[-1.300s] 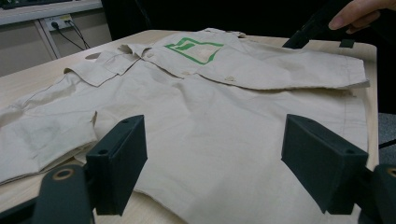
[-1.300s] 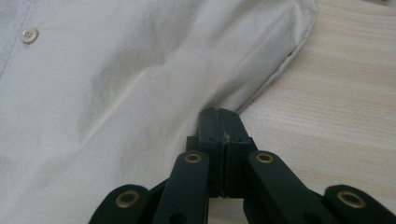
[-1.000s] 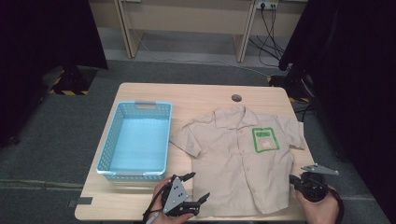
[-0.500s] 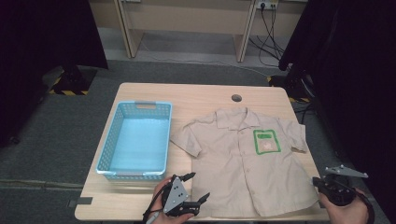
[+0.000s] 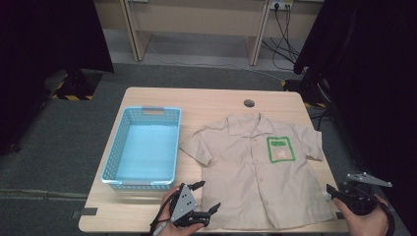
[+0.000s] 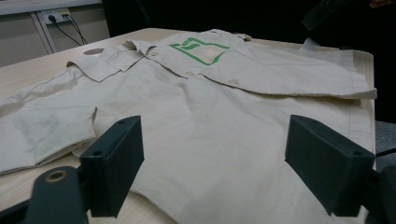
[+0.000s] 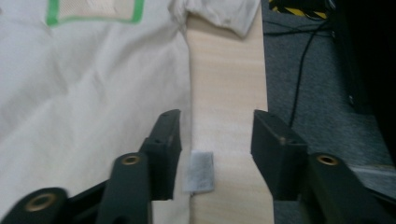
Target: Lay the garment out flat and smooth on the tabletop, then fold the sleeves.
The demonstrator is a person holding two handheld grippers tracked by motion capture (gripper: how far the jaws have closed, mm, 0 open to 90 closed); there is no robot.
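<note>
A beige short-sleeved shirt (image 5: 246,172) with a green-edged chest pocket (image 5: 280,148) lies flat, front up, on the right half of the wooden table (image 5: 206,101). My left gripper (image 5: 207,195) rests at the front edge beside the shirt's lower left hem. Its jaws have just been opening a little and stand open, with the shirt (image 6: 201,107) spread ahead of them. My right gripper (image 5: 332,192) is at the shirt's lower right corner. Its jaws have just been opening and hold nothing. In the right gripper view (image 7: 219,149) a small white tag (image 7: 198,171) lies on the bare wood between them, the hem (image 7: 93,102) at the left jaw.
An empty light-blue plastic basket (image 5: 112,152) stands on the left half of the table. A round cable hole (image 5: 249,103) is near the far edge. Cables (image 7: 299,79) run over the grey floor to the right of the table edge.
The right gripper has slid right, off the shirt's lower right corner toward the table edge, and its jaws have opened. The left gripper has stayed in place.
</note>
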